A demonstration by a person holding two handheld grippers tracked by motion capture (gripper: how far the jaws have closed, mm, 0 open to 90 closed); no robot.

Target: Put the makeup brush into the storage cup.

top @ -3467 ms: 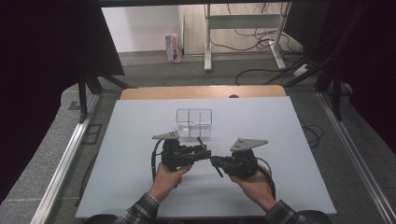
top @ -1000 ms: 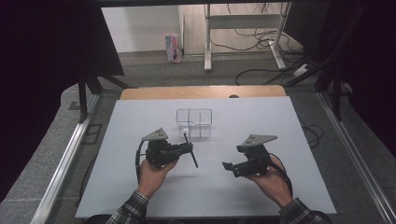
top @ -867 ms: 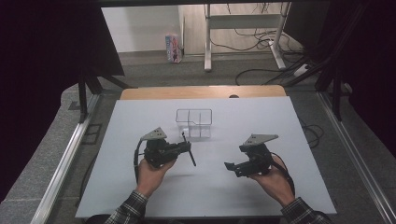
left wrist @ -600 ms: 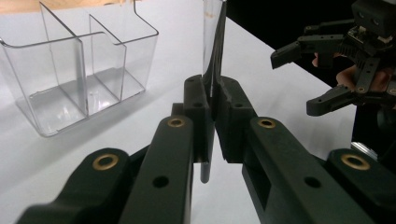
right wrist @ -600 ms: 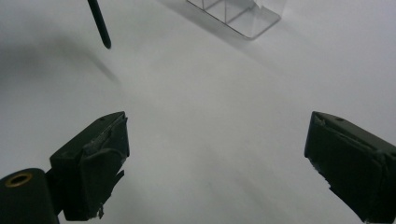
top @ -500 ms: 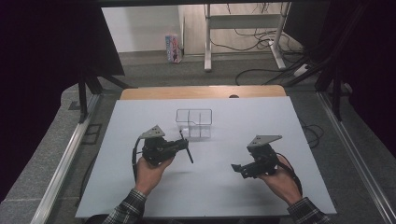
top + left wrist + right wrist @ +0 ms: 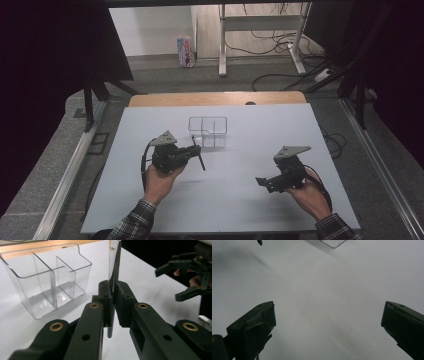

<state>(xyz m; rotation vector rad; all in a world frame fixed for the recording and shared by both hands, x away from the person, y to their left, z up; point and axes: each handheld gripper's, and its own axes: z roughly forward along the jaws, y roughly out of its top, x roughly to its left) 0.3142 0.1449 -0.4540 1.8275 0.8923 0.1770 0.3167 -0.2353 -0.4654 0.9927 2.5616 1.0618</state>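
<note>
High view: on the white table point(image 7: 240, 200), a clear bin point(image 7: 208, 131) with compartments stands just beyond the left gripper point(image 7: 192, 151). That gripper's jaws are clamped on a thin dark stick point(image 7: 114, 267). The right gripper point(image 7: 264, 182), well apart from the bin, is wide open and empty.

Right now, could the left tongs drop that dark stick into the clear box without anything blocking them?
Probably yes. The left tongs are shut on the dark stick, right beside the clear box, whose top is open. The right tongs are off to the side, open, so the way looks free.
</note>
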